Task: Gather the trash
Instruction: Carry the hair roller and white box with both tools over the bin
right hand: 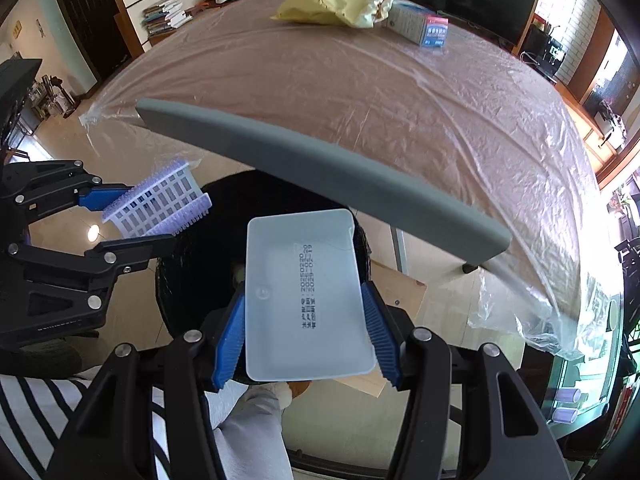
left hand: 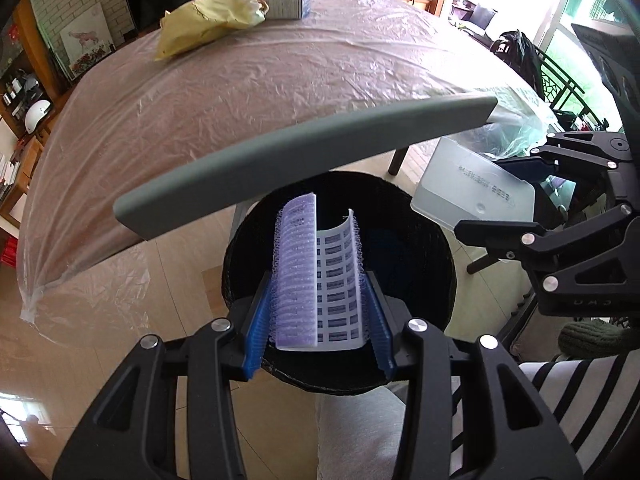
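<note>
My left gripper is shut on a purple-and-white plastic blister tray, held over the black trash bin. The tray also shows in the right wrist view. My right gripper is shut on a translucent white plastic lid, held over the same bin; the lid shows in the left wrist view at the bin's right. A yellow bag and a small box lie at the table's far side.
The table is covered with clear plastic sheet, and its grey edge overhangs the bin. My legs and a striped garment are below the grippers. A chair and furniture stand at the right.
</note>
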Available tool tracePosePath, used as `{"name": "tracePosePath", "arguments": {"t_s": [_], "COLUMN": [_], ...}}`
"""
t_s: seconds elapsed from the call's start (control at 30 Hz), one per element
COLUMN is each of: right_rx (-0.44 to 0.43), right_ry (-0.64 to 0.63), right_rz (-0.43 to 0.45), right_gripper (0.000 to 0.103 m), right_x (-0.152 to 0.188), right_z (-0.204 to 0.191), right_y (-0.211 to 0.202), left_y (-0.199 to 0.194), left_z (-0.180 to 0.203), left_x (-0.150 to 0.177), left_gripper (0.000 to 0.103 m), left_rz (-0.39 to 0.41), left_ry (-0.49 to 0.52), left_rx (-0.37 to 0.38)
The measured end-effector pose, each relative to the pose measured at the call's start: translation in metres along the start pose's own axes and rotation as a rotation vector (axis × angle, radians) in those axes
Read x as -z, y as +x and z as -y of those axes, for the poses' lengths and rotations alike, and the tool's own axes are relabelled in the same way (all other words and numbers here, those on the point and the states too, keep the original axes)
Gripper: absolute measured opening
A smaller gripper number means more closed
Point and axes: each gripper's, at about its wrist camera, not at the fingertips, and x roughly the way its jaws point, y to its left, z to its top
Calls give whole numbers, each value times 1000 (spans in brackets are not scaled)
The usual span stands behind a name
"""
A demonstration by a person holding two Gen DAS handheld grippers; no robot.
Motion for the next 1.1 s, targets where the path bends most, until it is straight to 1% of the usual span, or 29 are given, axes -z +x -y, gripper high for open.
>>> {"name": "tracePosePath", "arguments": {"t_s": [0.1,0.27,0.5,0.87,1.0,1.1], "right_rx": [4,-14,-7,21,31,36], "right_ry": [-9,1,-5,9,18,22], "right_rz": [-14,-32,-48,-78,-88,-96], "right_gripper": [54,54,54,54,54,54], "right_x": [2,3,-1,3,6,1], "right_z": [0,0,-5,-7,-6,-9], "right_y": [9,20,31,52,59,65], "left_y": [5,13,24,48,52,54], "left_z": [-1,-1,0,11,12,13], "left_x": [2,3,4,3,3,3], "left_gripper": [45,45,45,45,45,45], "left_rz": [-14,-35,-55,-94,-102,-107], "left_ry": [1,1,5,13,-1,5], "left_rx": [2,0,-9,-20,-11,-15]}}
